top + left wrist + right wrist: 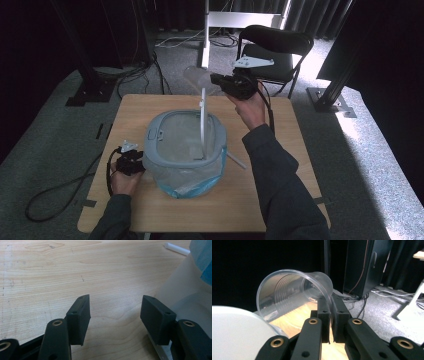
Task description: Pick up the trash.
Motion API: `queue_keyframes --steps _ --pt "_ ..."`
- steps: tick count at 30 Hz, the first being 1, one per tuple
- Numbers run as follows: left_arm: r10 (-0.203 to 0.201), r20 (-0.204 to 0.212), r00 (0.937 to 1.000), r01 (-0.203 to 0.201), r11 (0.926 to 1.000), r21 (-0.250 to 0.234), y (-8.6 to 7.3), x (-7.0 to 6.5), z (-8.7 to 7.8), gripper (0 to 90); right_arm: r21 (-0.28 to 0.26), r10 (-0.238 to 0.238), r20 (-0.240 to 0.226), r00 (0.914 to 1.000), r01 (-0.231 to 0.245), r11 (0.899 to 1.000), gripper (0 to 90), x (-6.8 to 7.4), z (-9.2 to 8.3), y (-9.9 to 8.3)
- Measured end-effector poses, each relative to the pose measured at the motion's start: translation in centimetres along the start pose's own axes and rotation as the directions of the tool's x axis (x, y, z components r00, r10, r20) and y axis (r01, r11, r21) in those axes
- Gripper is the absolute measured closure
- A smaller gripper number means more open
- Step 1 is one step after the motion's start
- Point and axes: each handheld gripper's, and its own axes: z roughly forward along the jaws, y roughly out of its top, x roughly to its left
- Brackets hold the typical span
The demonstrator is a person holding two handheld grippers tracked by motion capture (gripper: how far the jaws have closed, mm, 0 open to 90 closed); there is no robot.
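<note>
High view: the right gripper (216, 79), clamped on a clear plastic cup's (197, 78) rim, holds it above the lined bin (152, 145), disposal seemingly pending, while the left gripper (136, 161) rests with jaws apart on the tabletop (280, 150).

Recording lab or studio, black curtains (30, 40), floor cables (135, 70), metal stand bases (332, 102), folding chair (275, 50)

Dim dark surroundings, bright glare at right, soft focus
</note>
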Motion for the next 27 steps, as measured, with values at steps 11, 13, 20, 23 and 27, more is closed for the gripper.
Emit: queue_keyframes --steps 11,13,20,23,27 --pt "0.000 -0.001 1.0000 0.000 1.0000 0.000 0.0 0.0 0.0 41.4 -0.020 -0.034 -0.037 0.9987 0.034 0.999 86.1 1.5 0.2 1.6" --pt "0.000 -0.001 1.0000 0.000 1.0000 0.000 0.0 0.0 0.0 41.4 -0.025 -0.031 -0.049 0.9983 0.030 0.999 86.1 1.8 0.2 1.8" --pt "0.001 -0.003 1.0000 -0.001 1.0000 0.000 0.0 0.0 0.0 41.4 -0.040 -0.057 -0.085 0.9947 0.054 0.998 86.1 3.1 0.0 2.6" --pt "0.001 -0.002 1.0000 -0.001 1.0000 0.000 0.0 0.0 0.0 41.4 -0.039 -0.069 -0.096 0.9930 0.066 0.997 86.1 3.4 -0.1 2.6" --pt "0.001 -0.004 1.0000 -0.001 1.0000 0.000 0.0 0.0 0.0 41.4 -0.037 -0.079 -0.111 0.9906 0.076 0.996 86.1 3.7 -0.3 2.7"
